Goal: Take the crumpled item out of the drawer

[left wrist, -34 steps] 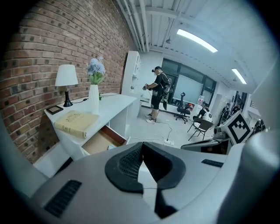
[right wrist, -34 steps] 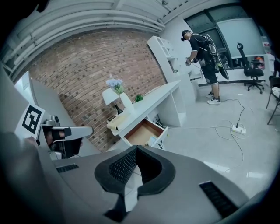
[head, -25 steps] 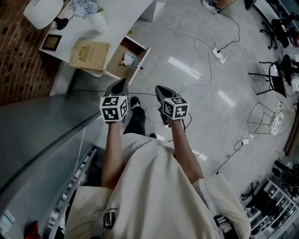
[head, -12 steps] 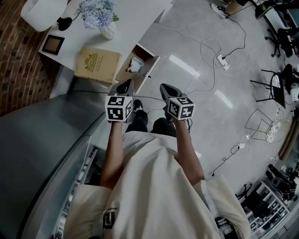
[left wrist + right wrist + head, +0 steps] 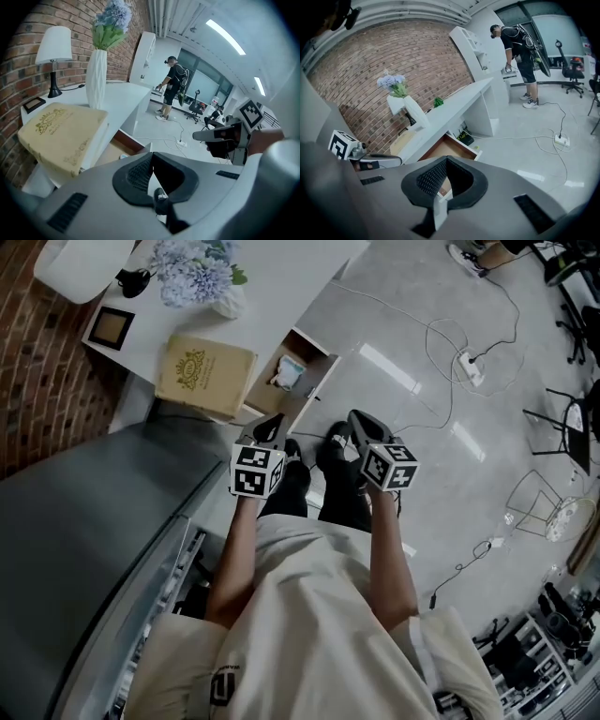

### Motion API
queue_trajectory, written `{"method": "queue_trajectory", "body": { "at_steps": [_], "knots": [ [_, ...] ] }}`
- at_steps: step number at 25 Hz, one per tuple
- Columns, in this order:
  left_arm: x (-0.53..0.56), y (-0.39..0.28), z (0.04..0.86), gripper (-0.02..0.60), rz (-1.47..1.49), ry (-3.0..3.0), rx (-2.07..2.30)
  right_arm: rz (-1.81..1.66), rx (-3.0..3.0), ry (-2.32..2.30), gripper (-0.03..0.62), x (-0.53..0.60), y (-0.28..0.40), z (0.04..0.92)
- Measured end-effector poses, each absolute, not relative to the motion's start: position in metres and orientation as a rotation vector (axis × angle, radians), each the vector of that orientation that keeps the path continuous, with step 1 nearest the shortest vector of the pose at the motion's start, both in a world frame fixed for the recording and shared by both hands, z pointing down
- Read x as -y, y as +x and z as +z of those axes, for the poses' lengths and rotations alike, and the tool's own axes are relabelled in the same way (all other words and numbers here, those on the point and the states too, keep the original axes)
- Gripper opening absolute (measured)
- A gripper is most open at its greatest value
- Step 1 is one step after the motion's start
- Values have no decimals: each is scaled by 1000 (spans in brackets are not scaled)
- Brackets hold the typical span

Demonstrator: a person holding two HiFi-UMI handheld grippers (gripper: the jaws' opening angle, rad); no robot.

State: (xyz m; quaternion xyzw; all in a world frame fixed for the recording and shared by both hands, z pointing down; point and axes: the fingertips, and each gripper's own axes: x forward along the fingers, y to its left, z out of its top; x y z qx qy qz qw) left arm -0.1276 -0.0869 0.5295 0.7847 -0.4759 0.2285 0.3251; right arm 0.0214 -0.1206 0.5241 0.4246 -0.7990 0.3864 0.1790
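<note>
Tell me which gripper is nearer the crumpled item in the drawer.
Left. The left gripper is short of the crumpled item, almost in line with the drawer; the right gripper is farther off, to its right.

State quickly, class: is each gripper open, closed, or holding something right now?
Left gripper: closed, holding nothing.
Right gripper: closed, holding nothing.
</note>
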Motion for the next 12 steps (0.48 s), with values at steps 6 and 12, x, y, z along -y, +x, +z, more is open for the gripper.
{"method": "queue_trajectory", "body": {
  "at_steps": [6,12],
  "knots": [
    [87,-116,583,15,722,2085,1190,1125,2276,1109,25,131,1,574],
    [93,-109,637,15,811,2051,1175,1260,2304,1080,25,129,-14,600]
  ]
}}
